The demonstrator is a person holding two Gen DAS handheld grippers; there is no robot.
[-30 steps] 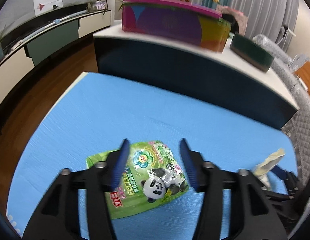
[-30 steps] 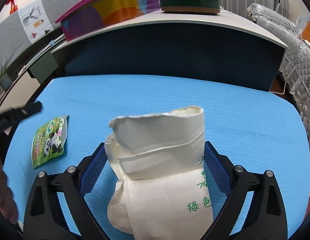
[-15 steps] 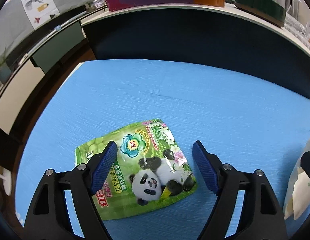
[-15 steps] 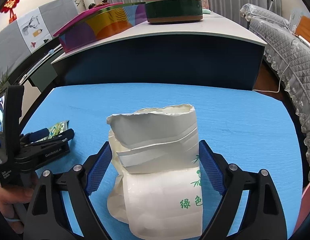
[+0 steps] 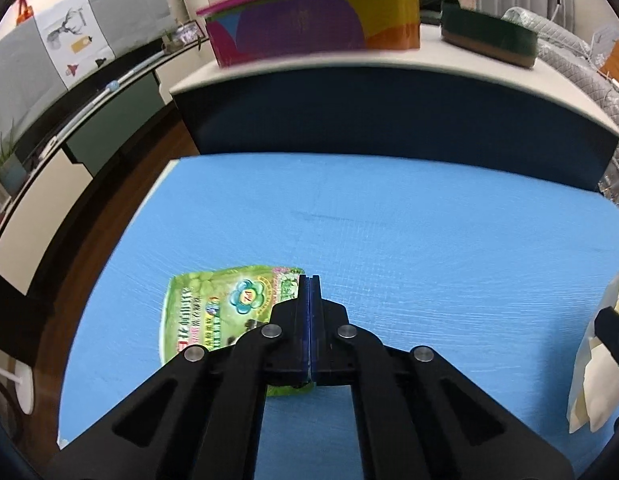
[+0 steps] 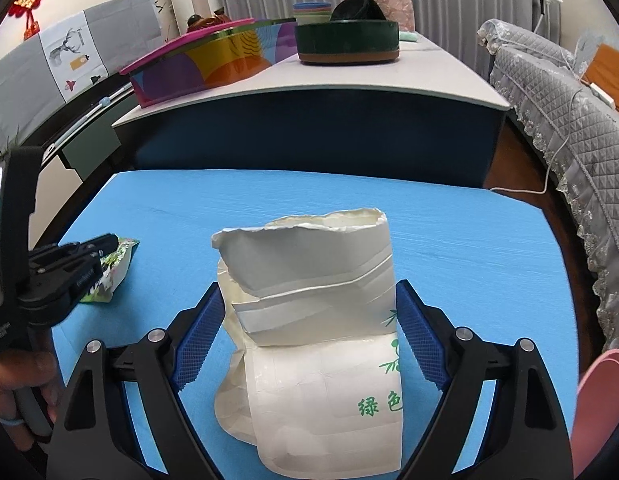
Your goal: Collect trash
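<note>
A green panda snack pouch (image 5: 213, 308) lies on the blue table (image 5: 389, 232). My left gripper (image 5: 309, 280) is shut on the pouch's right edge; it also shows in the right wrist view (image 6: 105, 244) with the pouch (image 6: 113, 272) lifted at one side. A cream paper bag (image 6: 313, 320) with green print stands upright with its mouth open. My right gripper (image 6: 309, 320) is shut on the paper bag, a finger on each side. The bag's edge shows at the right in the left wrist view (image 5: 593, 360).
Behind the blue table stands a higher dark-fronted counter (image 6: 309, 128) with a colourful box (image 6: 205, 68) and a round green tin (image 6: 347, 40). A quilted grey sofa (image 6: 569, 100) is at the right. A pink object (image 6: 601, 408) sits at the lower right.
My left gripper has closed from wide open onto the pouch's right edge. The right gripper still holds the paper bag, barely moved.
</note>
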